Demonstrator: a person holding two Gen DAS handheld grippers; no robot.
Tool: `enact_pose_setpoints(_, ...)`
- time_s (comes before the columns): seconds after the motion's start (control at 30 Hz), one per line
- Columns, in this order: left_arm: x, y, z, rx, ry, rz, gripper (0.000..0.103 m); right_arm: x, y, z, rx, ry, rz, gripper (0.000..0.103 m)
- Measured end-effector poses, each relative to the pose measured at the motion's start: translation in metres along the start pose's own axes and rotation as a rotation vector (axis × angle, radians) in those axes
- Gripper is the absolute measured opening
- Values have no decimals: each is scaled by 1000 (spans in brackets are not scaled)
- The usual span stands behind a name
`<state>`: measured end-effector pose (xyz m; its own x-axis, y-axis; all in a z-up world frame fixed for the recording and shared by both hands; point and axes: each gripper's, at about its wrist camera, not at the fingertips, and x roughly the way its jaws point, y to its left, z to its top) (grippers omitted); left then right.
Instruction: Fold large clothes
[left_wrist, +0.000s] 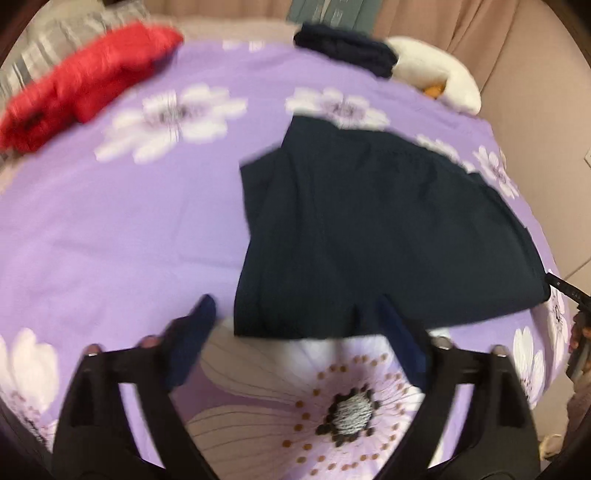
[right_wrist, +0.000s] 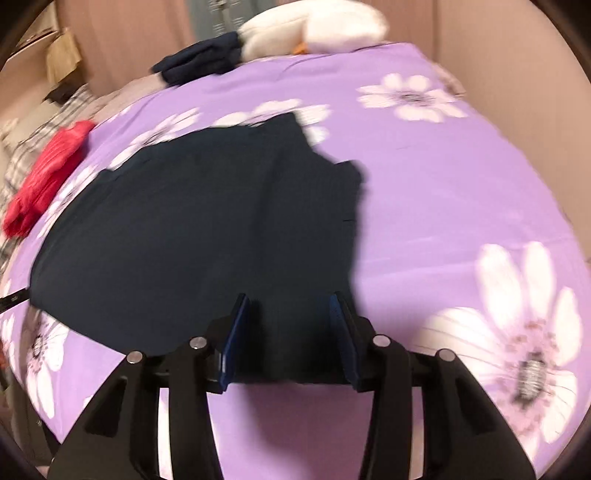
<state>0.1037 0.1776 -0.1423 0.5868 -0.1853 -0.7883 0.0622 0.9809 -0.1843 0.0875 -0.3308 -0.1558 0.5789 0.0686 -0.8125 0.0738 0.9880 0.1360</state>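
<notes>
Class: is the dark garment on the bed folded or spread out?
Folded: the dark garment lies compact, with layered edges on the purple bedsheet.

A bed (left_wrist: 122, 229) fills both views, covered by a lilac sheet (right_wrist: 443, 206) printed with large white daisies. Behind it hang pinkish-beige curtains (left_wrist: 498, 40) in soft vertical folds, and the same drapery (right_wrist: 133, 33) runs across the back in the right wrist view. A grey-green panel (left_wrist: 332, 13) shows between the curtains at the top. A grey and white plaid pillow (left_wrist: 55, 48) lies at the far left corner of the bed. A white plush toy (right_wrist: 314, 26) with an orange patch rests at the head of the bed against the curtain. A cardboard box (right_wrist: 64, 55) stands at the far left. Light is warm, dim and even; both views are blurred.
</notes>
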Motion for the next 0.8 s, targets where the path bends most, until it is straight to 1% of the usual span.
enact_pose_setpoints(0.07,-15,-12,10,13,-25,12,101,-11,0,2,19,-12,-25,48)
enact_pose_setpoints(0.13,-29,-28,17,28,-46,27,101,-22,8,5,21,-25,-34,61)
enact_pose_setpoints(0.17,-37,-38,21,39,-50,33,101,-29,15,8,21,-34,-30,65)
enact_pose_setpoints(0.23,-48,-54,29,51,-46,54,101,-41,27,14,20,-52,-21,78)
enact_pose_setpoints(0.27,-55,-63,33,56,-44,72,101,-47,33,16,20,-58,-14,81)
enact_pose_setpoints(0.3,-62,-73,36,69,-44,100,101,-54,41,19,21,-61,1,86)
enact_pose_setpoints(0.33,-67,-80,38,79,-44,109,101,-61,47,22,22,-60,17,93)
enact_pose_setpoints(0.4,-81,-97,44,84,-36,88,101,-76,63,28,16,-59,32,102)
enact_pose_setpoints(0.5,-105,-118,50,76,-35,47,101,-105,90,34,-34,-74,15,102)
enact_pose_setpoints(0.6,-125,-135,52,77,-52,42,101,-133,110,38,-60,-99,-14,102)
enact_pose_setpoints(0.67,-135,-147,53,82,-42,82,101,-149,118,41,-48,-103,-33,102)
enact_pose_setpoints(0.7,-141,-152,53,86,-52,90,101,-158,123,43,-39,-99,-42,102)
enact_pose_setpoints(0.77,-150,-160,53,98,-54,124,101,-171,127,44,-37,-101,-29,102)
enact_pose_setpoints(0.8,-155,-165,53,110,-56,165,101,-180,131,43,-37,-111,-30,102)
